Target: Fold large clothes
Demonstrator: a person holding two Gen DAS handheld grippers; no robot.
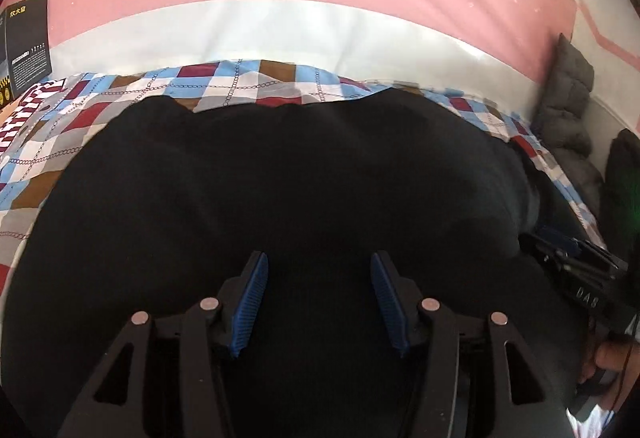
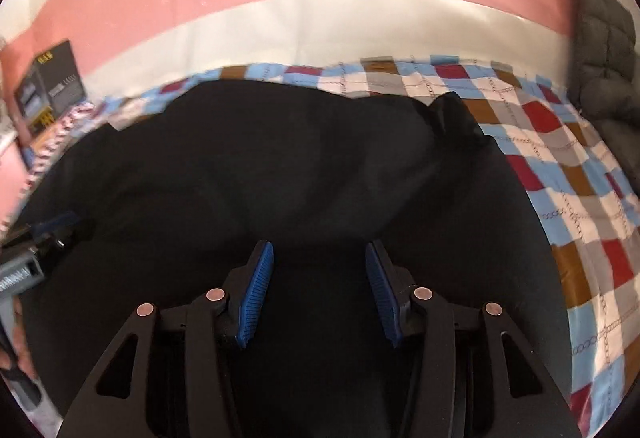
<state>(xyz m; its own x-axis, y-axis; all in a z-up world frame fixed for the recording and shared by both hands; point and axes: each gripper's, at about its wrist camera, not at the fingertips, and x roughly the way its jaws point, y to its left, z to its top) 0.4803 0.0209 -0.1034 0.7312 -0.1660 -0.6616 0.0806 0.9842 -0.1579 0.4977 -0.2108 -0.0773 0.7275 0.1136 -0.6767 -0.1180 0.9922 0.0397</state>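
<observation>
A large black garment [image 1: 280, 177] lies spread over a checkered bedsheet [image 1: 240, 81] and fills most of both views; it also shows in the right wrist view [image 2: 300, 157]. My left gripper [image 1: 319, 262] is open, its blue pads apart just above the black cloth, nothing between them. My right gripper [image 2: 319, 252] is open too, over the same cloth. A folded corner of the garment [image 2: 452, 113] sticks up at the far right. The right gripper shows at the left wrist view's right edge [image 1: 576, 262], the left gripper at the right wrist view's left edge [image 2: 36, 250].
The checkered sheet [image 2: 580, 197] continues to the right. A pink wall with a white band [image 1: 280, 25] runs behind the bed. A dark box [image 1: 30, 45] stands far left. A grey quilted cushion [image 1: 568, 105] leans at the far right.
</observation>
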